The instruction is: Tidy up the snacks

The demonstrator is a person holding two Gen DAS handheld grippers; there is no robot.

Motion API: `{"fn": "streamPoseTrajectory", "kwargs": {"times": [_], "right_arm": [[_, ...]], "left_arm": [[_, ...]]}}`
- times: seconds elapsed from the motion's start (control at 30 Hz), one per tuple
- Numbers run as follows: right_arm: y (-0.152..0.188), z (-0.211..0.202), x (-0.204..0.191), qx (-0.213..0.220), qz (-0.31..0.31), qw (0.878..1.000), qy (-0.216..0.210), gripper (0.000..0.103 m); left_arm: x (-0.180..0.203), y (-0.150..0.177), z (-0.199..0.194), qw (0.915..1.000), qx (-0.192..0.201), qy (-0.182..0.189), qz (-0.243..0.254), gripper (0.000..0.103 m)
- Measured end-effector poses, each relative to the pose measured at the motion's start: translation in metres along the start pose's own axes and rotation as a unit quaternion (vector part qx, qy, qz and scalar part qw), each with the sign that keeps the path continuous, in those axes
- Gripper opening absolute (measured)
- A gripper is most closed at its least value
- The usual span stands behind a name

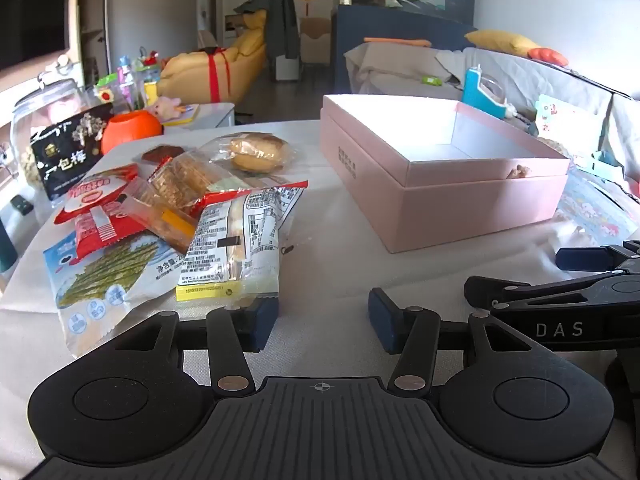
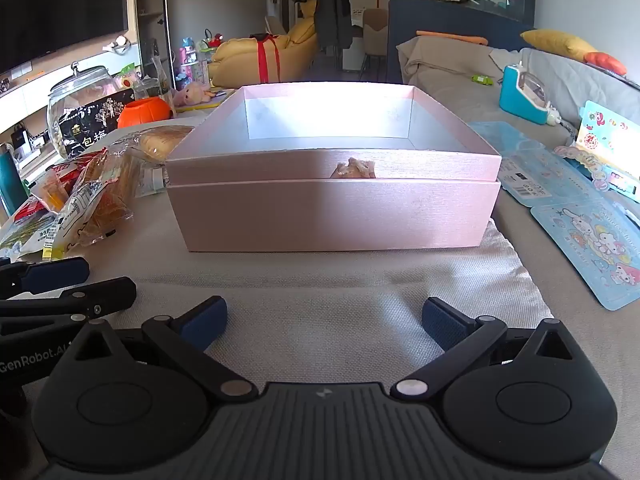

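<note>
An open pink box (image 1: 472,200) (image 2: 332,212) stands on the cloth-covered table, and I see nothing inside it. A pile of several snack packs (image 1: 168,216) (image 2: 80,200) lies to its left: a white and red bread pack (image 1: 236,240), a seaweed pack (image 1: 104,276), red packs (image 1: 96,204), a clear-wrapped bun (image 1: 256,150). My left gripper (image 1: 324,318) is open and empty, low over the cloth, its left fingertip touching the bread pack's near edge. My right gripper (image 2: 324,320) is open and empty in front of the box.
A black plum bag (image 1: 68,148) leans on a glass jar (image 2: 80,100) beside an orange pumpkin pot (image 1: 130,128). Sticker sheets (image 2: 596,248) and a blue toy (image 2: 524,94) lie to the right. The other gripper shows at each view's edge (image 1: 560,300) (image 2: 52,292).
</note>
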State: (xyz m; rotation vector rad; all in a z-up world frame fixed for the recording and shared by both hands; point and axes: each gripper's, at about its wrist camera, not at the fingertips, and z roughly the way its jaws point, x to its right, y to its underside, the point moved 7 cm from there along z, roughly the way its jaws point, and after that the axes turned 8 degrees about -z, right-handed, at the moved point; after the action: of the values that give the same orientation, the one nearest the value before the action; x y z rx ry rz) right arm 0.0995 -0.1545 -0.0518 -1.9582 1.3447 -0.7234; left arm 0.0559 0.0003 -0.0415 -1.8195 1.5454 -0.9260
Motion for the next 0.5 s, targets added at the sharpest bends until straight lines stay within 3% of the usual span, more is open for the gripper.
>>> {"fn": "streamPoseTrajectory", "kwargs": {"times": [0.5], "right_arm": [[0.0000,0.0000,0.0000,-0.001,0.001,1.000,-0.001,0.103]], "left_arm": [[-0.0001,0.0004,0.0003,1.0000,-0.002,-0.005,0.006,0.056]]}}
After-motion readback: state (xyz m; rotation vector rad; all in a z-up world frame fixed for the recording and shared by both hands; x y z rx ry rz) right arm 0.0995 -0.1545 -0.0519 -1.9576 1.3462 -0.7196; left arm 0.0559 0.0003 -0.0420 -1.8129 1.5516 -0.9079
